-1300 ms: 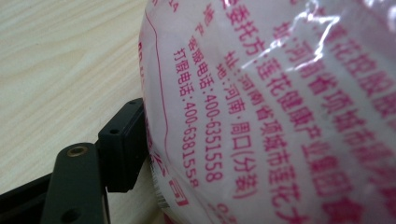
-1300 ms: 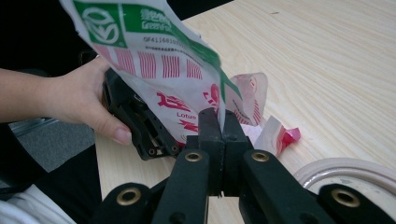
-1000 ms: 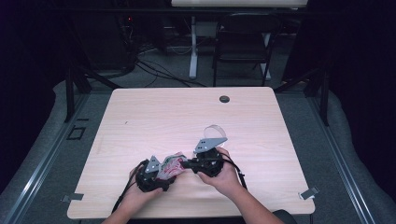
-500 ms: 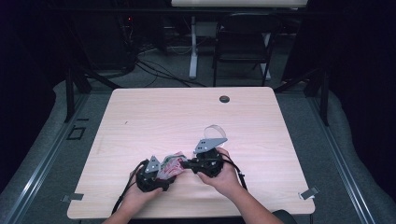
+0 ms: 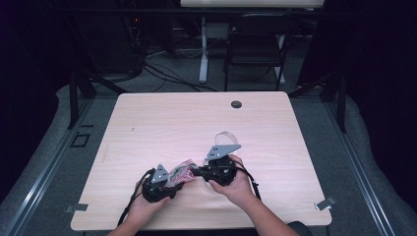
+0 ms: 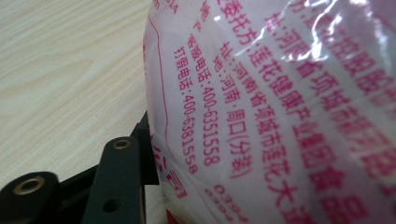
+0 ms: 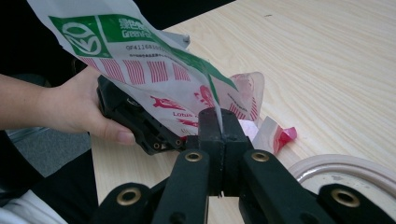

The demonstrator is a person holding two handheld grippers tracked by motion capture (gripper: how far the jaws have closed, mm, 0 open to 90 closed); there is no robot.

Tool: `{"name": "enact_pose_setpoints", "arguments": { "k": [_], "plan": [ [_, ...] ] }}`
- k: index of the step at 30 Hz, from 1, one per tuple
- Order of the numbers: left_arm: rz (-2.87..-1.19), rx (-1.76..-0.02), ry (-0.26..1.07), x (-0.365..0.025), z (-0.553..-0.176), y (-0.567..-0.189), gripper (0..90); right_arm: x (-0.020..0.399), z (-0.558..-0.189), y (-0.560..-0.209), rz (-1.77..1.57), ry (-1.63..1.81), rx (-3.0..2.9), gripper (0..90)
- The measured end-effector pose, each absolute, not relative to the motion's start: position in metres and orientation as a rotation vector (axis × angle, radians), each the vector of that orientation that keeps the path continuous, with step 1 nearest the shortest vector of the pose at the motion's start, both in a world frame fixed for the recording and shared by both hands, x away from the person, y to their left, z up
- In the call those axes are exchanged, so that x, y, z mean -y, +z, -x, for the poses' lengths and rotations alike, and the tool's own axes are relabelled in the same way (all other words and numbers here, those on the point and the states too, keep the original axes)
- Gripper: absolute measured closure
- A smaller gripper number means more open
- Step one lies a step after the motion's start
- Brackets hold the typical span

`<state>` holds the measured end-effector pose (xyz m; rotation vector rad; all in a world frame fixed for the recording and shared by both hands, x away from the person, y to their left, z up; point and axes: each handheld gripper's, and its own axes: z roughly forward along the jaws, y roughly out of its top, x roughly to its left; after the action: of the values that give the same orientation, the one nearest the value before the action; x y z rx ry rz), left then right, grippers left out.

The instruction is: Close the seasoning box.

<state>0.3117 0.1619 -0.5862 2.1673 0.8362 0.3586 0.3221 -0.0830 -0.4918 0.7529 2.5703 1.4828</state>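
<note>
While the right gripper (image 7: 219,122) pinches the plastic bag (image 7: 154,70): tight
Left gripper (image 5: 164,179): at nine o'clock, jaws just closing on the bag, not gripping yet
Next: pull it open

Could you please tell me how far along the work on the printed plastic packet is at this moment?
Done: the right gripper is clamped on an edge of the white plastic packet with red and green print. In hand: the left gripper has just been closing its jaws beside the packet. Left: whether it grips yet is unclear, and the round plate has no visible contents.
</note>
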Motion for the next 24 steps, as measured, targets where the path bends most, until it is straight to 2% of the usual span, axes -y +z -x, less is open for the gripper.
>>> {"name": "enact_pose_setpoints", "arguments": {
  "k": [3, 8, 22, 24],
  "plan": [
    [-2.164, -0.832, 0.352, -0.163, -0.311, -0.581, 57.9, 0.085, -0.323, -0.490, -0.762, 1.497, -2.556, 90.0],
    [-2.160, -0.840, 0.342, -0.164, -0.310, -0.573, 60.2, 0.091, -0.324, -0.488, -0.777, 1.515, -2.536, 90.0],
    [-2.164, -0.844, 0.468, -0.164, -0.304, -0.555, 61.7, 0.098, -0.325, -0.483, -0.795, 1.591, -2.499, 90.0],
    [-2.169, -0.852, 0.500, -0.165, -0.303, -0.555, 61.8, 0.098, -0.325, -0.482, -0.790, 1.590, -2.498, 87.2]
  ]
}}
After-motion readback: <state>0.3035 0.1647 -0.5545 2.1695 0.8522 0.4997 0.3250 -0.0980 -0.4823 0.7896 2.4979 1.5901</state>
